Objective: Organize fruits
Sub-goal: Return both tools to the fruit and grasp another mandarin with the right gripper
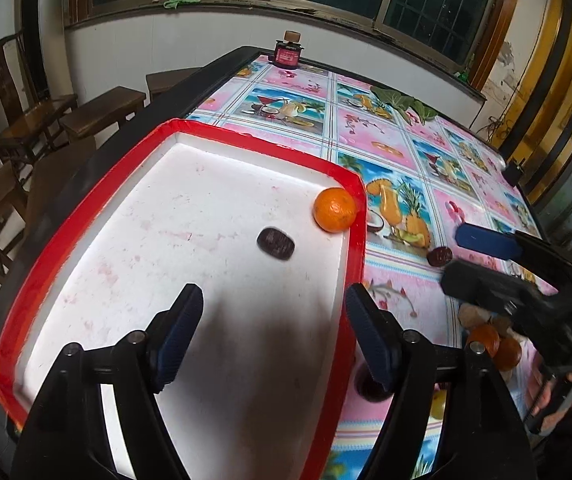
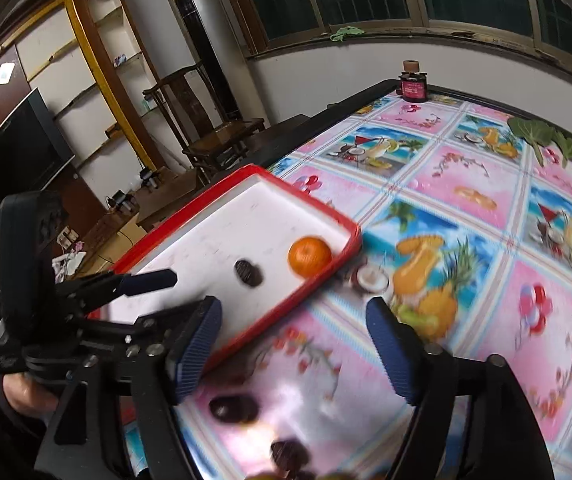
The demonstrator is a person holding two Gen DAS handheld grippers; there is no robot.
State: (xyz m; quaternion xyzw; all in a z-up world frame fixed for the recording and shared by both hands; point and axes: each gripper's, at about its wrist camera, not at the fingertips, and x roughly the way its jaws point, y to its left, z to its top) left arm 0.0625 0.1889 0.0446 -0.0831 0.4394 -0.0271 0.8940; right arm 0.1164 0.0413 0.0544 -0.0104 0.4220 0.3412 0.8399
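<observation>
A white tray with a red rim (image 1: 86, 216) (image 2: 190, 204) lies on the table's left part. In it are an orange mandarin (image 1: 334, 209) (image 2: 309, 257) at the far right corner and a dark wrinkled date (image 1: 276, 243) (image 2: 248, 272). My left gripper (image 1: 274, 332) is open and empty, above the tray's near part. My right gripper (image 2: 293, 344) is open and empty, above the tablecloth just right of the tray; it also shows in the left wrist view (image 1: 481, 256). More dates (image 2: 233, 408) (image 2: 289, 455) (image 1: 439, 256) and mandarins (image 1: 495, 346) lie loose on the cloth.
The table carries a pink and blue fruit-print cloth (image 2: 485, 240). A dark jar with a red label (image 1: 287, 53) (image 2: 413, 85) stands at the far edge. Green leaves (image 1: 401, 104) lie far right. Wooden chairs (image 1: 22, 120) stand left of the table.
</observation>
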